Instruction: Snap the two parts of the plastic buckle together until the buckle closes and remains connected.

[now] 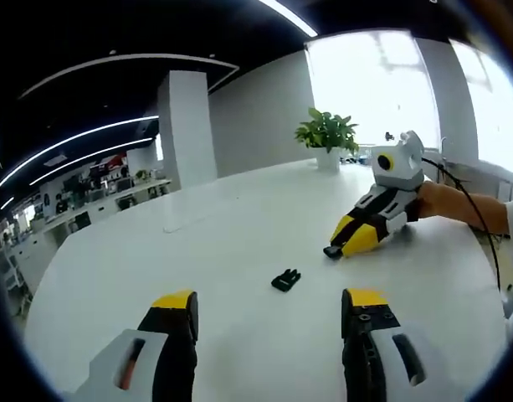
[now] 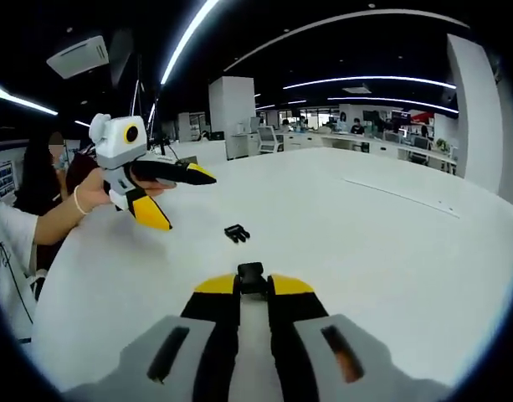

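The right gripper (image 2: 253, 285) pinches one small, light, stiff, slick-looking black buckle half (image 2: 250, 272), best nipped at its flat sides, while the wide-open, empty left gripper (image 1: 269, 303) faces the other half (image 1: 286, 279) lying on the white table (image 1: 239, 218).

An open-plan office. A large white table (image 1: 239, 218) fills the foreground, with rows of desks and monitors (image 1: 89, 201) at ten o'clock. A potted plant (image 1: 327, 134) stands by bright windows (image 1: 373, 84) at one o'clock, under strip ceiling lights (image 2: 365, 81).
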